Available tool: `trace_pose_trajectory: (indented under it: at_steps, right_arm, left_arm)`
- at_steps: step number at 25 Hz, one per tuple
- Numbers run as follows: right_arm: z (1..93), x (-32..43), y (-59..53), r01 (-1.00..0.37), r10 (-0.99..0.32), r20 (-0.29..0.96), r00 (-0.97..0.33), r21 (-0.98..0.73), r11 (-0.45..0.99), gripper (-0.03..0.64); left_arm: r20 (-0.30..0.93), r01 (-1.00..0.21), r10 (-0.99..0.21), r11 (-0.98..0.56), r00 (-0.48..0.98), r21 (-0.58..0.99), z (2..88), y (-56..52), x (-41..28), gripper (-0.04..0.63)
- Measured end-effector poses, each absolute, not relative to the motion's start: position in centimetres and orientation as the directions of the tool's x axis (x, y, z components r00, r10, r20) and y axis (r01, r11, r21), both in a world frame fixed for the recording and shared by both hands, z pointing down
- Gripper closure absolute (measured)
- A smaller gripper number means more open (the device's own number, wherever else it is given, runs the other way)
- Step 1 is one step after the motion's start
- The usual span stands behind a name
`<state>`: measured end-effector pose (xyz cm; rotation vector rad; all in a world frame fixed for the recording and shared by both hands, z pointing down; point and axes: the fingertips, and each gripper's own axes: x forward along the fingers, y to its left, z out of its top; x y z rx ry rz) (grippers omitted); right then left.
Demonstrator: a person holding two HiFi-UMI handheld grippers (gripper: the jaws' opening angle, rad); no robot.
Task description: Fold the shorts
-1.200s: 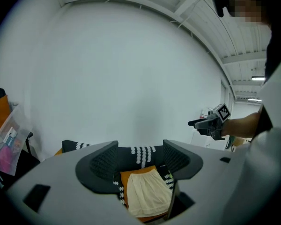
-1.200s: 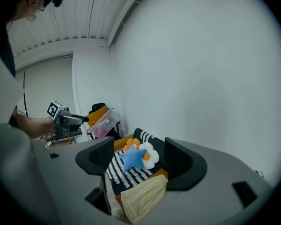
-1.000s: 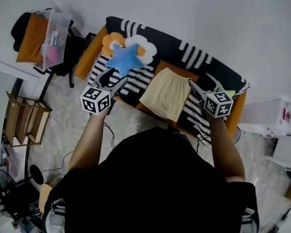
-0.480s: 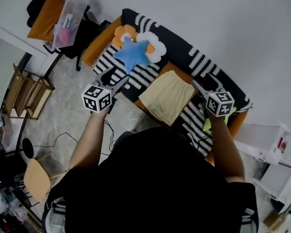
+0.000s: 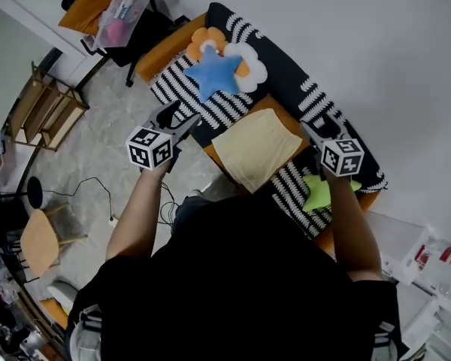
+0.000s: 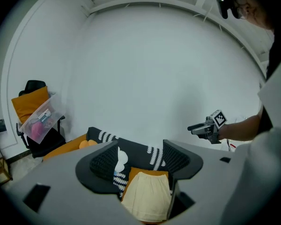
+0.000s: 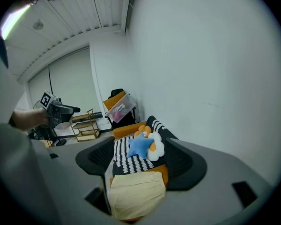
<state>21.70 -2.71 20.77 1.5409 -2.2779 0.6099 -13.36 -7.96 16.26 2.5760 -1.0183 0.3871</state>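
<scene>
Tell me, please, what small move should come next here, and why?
Probably lower both grippers toward the shorts: the left gripper and right gripper hang open and empty, clear of the cloth, while the shorts lie flat and ungrasped on the sofa.

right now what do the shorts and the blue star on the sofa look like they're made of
Shorts: thin pale yellow cloth with a matt finish, perhaps cotton; they lie limp and flat, with what looks like a gathered waistband. Blue star: soft matt fabric over stuffing, judging by its puffy, rounded points; the exact fibre cannot be told.
</scene>
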Motion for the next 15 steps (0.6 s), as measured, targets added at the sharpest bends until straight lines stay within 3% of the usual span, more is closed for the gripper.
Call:
trace_pose_trajectory:
  at_steps: [15]
  right_arm:
    - [27.4, 23.7, -6.1, -0.881, -0.686, 0.591, -0.425, -0.096, 0.463, 0.273]
  left_arm:
    - [0.406, -0.764, -0.651, -0.590, 0.641, 0.260, 20.0, -6.2, -13.0, 0.284]
